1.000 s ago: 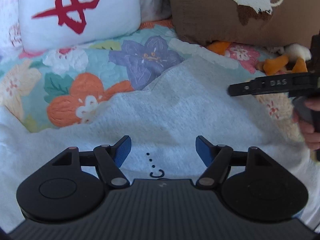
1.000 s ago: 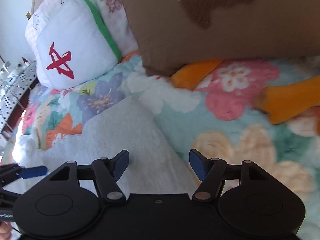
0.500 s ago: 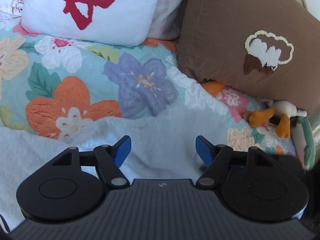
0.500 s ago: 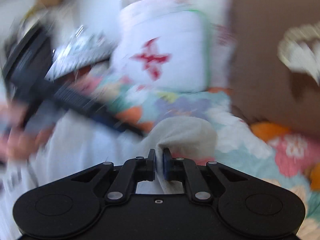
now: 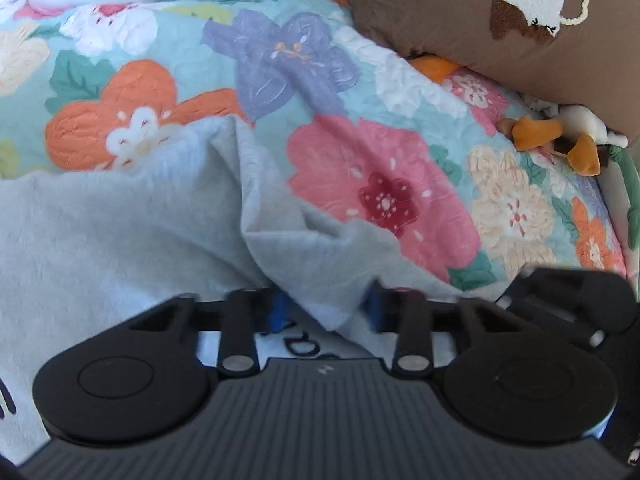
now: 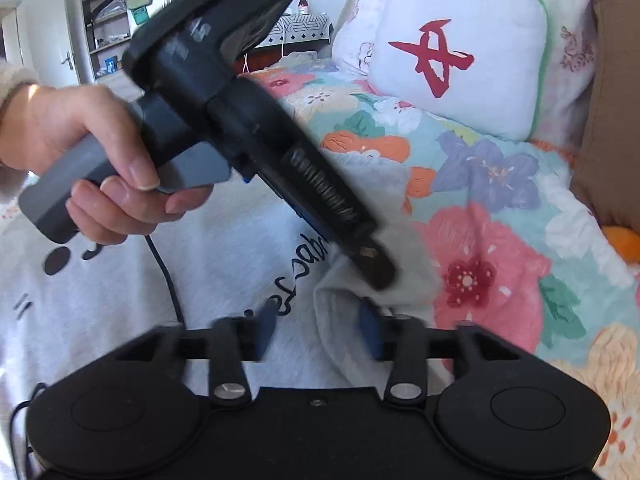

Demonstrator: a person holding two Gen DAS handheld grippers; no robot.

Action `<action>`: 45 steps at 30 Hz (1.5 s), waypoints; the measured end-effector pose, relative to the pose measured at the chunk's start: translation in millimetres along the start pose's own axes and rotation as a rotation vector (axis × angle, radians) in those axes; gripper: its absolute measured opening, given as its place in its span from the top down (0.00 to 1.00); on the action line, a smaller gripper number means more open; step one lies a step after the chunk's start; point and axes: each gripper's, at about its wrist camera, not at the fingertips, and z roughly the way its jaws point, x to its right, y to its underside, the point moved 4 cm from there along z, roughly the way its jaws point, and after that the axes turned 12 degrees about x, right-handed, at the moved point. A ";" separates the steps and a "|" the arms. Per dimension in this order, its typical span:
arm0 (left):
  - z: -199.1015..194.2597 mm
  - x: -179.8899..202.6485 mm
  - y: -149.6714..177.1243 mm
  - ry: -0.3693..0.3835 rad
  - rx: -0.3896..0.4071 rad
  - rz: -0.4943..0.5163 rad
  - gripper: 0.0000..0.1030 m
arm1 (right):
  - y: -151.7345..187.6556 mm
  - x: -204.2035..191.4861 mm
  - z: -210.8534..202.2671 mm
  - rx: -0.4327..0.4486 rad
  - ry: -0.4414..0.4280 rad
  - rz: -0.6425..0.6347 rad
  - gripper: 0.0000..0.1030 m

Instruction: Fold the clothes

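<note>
Now, step: folding the pale grey fleece sweatshirt point(image 5: 120, 232)'s sleeve inward, lower centre.
Left gripper point(image 5: 326, 312): jaws closing around a grey fold.
Right gripper point(image 6: 318, 328): jaws opening, letting cloth go.
Next: left needs 1 firm pinch.

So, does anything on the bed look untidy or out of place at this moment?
Yes. The grey garment is not flat: a folded-over flap lies bunched and creased near its edge, over the floral quilt. A plush toy is wedged under the brown pillow. Nothing looks spilled or damaged.
</note>
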 end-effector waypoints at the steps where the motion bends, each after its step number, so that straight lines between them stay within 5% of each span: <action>1: -1.7 -2.3 0.9 -0.001 0.001 -0.015 0.79 | -1.9 3.4 -3.4 0.000 0.023 0.001 0.44; 4: -8.0 -10.9 3.1 0.020 0.028 -0.073 0.88 | -5.3 22.1 -7.9 0.011 0.080 0.098 0.35; 9: -15.9 -2.0 -3.3 0.073 0.108 -0.036 0.91 | -1.8 28.2 5.5 -0.015 0.018 0.277 0.30; 11: -21.0 6.2 -14.6 0.105 0.157 0.005 0.91 | -6.1 23.9 12.3 -0.008 0.043 0.224 0.21; 14: -30.2 19.6 -38.1 0.163 0.241 0.053 0.92 | -15.3 24.1 23.4 0.020 0.166 0.081 0.23; 15: -31.2 26.2 -46.1 0.176 0.260 0.074 0.92 | -19.2 30.4 23.9 0.045 0.188 0.079 0.37; 16: -32.0 32.5 -54.1 0.187 0.279 0.094 0.92 | -22.8 40.3 22.1 0.073 0.193 0.115 0.62; 18: -27.5 41.3 -69.4 0.188 0.285 0.096 0.91 | -28.8 68.1 16.4 0.121 0.212 0.225 0.86; 20: -22.6 46.3 -83.6 0.185 0.292 0.078 0.88 | -33.9 94.0 11.7 0.157 0.255 0.295 0.91; 23: -20.4 44.2 -91.2 0.151 0.326 0.056 0.74 | -32.0 120.3 18.0 0.110 0.415 0.236 0.92; 25: -18.0 35.1 -85.0 0.084 0.322 0.103 0.60 | -26.4 142.4 28.4 0.071 0.474 0.238 0.94; 29: -10.4 -7.9 -56.5 -0.083 0.228 0.160 0.58 | -12.1 176.7 28.7 0.085 0.510 0.343 0.95; 36: -48.4 -117.4 -19.3 -0.363 0.130 -0.049 0.58 | -2.4 166.1 44.1 0.048 0.567 0.179 0.95; 38: -71.3 -143.5 -17.5 -0.397 0.158 -0.116 0.55 | -2.7 163.5 35.1 0.047 0.621 0.170 0.85; 40: -88.6 -166.9 -23.9 -0.475 0.206 -0.158 0.49 | -9.3 157.6 26.3 0.060 0.686 0.172 0.63; 45: -111.2 -212.3 -54.7 -0.577 0.384 -0.266 0.38 | -45.6 118.8 4.8 0.198 0.597 0.178 0.48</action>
